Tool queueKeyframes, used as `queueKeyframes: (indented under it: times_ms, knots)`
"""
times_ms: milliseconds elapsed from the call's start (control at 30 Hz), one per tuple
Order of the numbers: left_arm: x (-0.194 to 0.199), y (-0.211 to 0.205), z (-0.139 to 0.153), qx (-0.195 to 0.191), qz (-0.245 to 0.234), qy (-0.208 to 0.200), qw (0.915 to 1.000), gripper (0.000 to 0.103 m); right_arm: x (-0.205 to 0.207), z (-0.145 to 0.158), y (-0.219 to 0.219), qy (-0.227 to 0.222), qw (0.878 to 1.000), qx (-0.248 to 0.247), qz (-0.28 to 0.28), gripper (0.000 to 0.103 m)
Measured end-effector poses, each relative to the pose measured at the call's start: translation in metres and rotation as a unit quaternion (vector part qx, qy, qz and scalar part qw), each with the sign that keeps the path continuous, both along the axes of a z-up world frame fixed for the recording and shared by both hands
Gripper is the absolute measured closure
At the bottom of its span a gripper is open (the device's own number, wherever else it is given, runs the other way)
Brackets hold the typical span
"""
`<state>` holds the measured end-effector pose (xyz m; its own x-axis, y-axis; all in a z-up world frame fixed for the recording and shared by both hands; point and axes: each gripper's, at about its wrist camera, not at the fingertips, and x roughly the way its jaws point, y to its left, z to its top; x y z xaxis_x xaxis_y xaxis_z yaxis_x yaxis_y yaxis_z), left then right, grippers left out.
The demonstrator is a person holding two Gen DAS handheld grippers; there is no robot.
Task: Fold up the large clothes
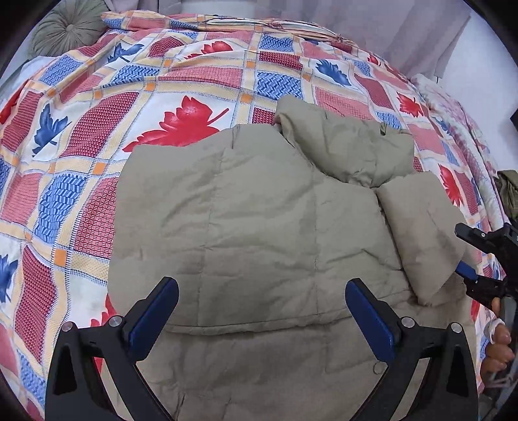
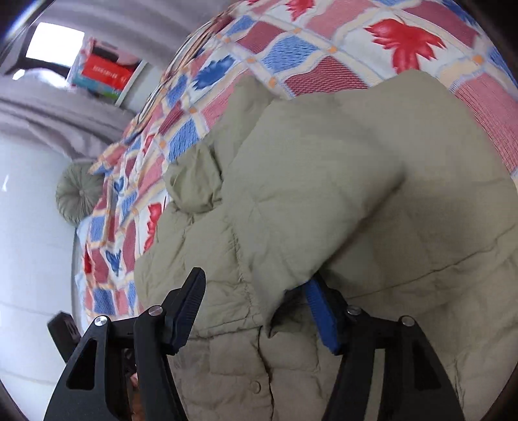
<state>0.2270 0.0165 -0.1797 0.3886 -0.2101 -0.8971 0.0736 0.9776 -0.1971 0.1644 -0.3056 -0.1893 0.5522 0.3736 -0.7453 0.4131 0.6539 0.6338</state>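
Beige puffer jacket (image 1: 259, 210), sleeve folded over

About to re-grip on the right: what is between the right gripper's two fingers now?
In the right wrist view, the folded-over sleeve cuff of the beige puffer jacket lies between the right gripper fingers, which stand open, not pressing it.

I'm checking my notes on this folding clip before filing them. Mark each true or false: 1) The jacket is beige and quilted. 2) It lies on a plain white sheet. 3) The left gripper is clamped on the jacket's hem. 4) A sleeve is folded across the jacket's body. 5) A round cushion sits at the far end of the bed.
1) True: the jacket is beige and quilted.
2) False: the bedspread has red and blue leaf squares.
3) False: the left gripper is open above the fabric.
4) True: the sleeve lies over the body, by the right gripper.
5) True: the round cushion.
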Motion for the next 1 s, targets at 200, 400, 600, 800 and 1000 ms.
queueKeyframes:
  times_ms: [200, 400, 600, 800, 1000]
  knots:
    - [0.003, 0.023, 0.006, -0.063, 0.005, -0.003, 0.998, 0.0, 0.028, 0.018, 0.007, -0.036, 0.999, -0.022, 0.011, 0.086]
    - [0.008, 0.045, 0.004, -0.172, 0.03, 0.005, 0.9846, 0.0, 0.056, 0.031, 0.11, -0.046, 0.974, -0.128, 0.184, 0.086]
    - [0.02, 0.033, -0.007, -0.23, 0.022, 0.032, 0.9724, 0.0, 0.042, -0.002, 0.15, 0.012, 0.954, -0.133, 0.269, 0.046]
    - [0.036, 0.005, -0.025, -0.237, 0.011, 0.055, 0.97, 0.0, 0.002, -0.002, 0.078, 0.032, 0.968, -0.126, 0.213, 0.045]
    - [0.053, -0.021, -0.04, -0.208, -0.003, 0.067, 0.9759, 0.0, -0.038, 0.024, -0.041, 0.013, 0.991, -0.128, 0.032, 0.045]
